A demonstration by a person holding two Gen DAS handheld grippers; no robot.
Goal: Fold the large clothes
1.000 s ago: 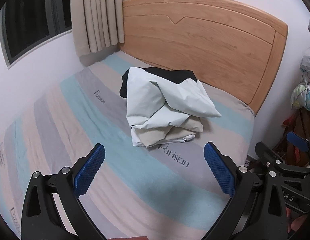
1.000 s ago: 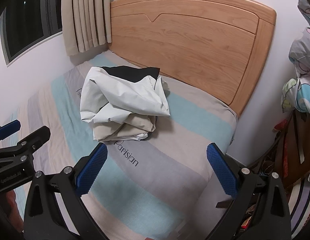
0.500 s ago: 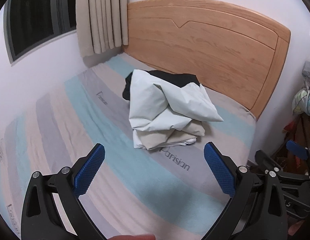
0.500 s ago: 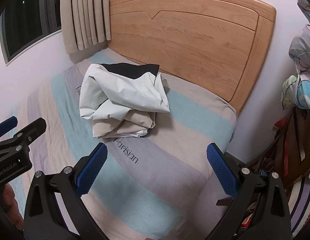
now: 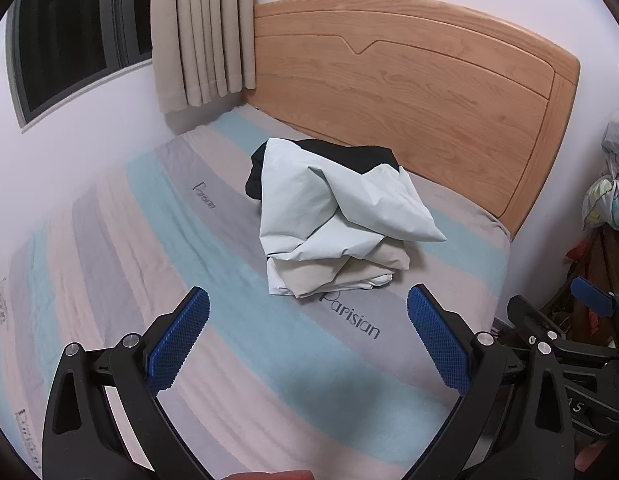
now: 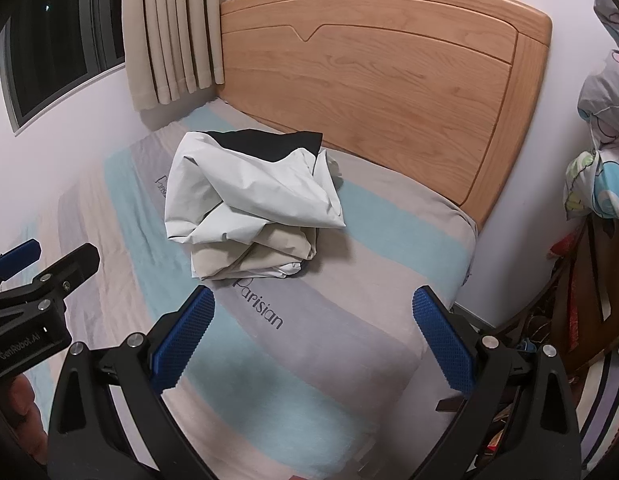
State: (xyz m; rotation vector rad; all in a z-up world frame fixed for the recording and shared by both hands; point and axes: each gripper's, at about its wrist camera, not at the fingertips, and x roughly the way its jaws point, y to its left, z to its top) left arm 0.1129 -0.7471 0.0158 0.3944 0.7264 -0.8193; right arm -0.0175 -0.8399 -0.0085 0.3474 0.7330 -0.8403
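A crumpled heap of clothes (image 5: 333,220) (image 6: 249,204) lies on the striped bed near the headboard: pale white cloth on top, beige cloth below, black cloth at the back. My left gripper (image 5: 307,338) hovers open above the mattress, short of the heap, with nothing between its blue pads. My right gripper (image 6: 313,338) is also open and empty, just in front of and to the right of the heap. The right gripper's side shows at the right edge of the left wrist view; the left gripper's body shows at the left edge of the right wrist view.
The bed sheet (image 5: 149,264) has blue, grey and beige stripes. A wooden headboard (image 5: 409,88) stands behind the heap. A wall with a window and beige curtain (image 5: 201,32) runs along the left. Bundled bedding (image 6: 601,152) and clutter fill the right side past the bed edge.
Both views have drifted slightly, so the heap sits a little lower and further right in frame. Both grippers stay open and empty; the clothes have not moved.
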